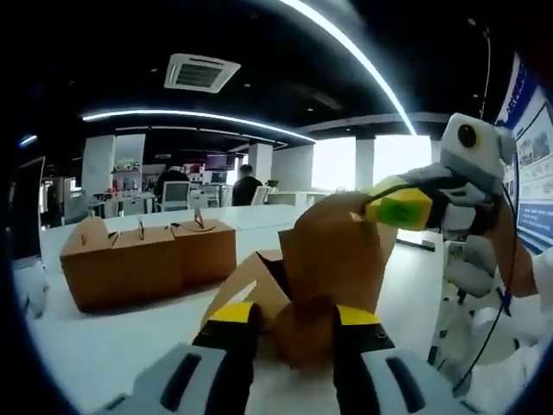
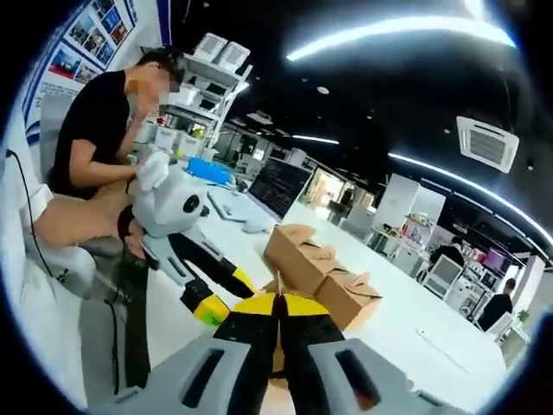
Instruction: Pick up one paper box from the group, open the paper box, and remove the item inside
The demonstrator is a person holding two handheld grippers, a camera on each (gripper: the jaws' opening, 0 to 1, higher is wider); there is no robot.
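The left gripper (image 1: 294, 318) holds the brown paper box (image 1: 324, 259) above the white counter (image 1: 104, 346), jaws clamped on its base. The right gripper (image 1: 399, 207) pinches the box's raised flap, jaws closed. More boxes (image 1: 143, 259) stand grouped nearby on the counter.

open-plan office | desks with monitors (image 1: 175, 194) | ceiling air vent (image 1: 200, 73)

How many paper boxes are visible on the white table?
4: three closed boxes standing in a row behind, and one opened box in front, held between the left gripper and the right gripper. More may be hidden.
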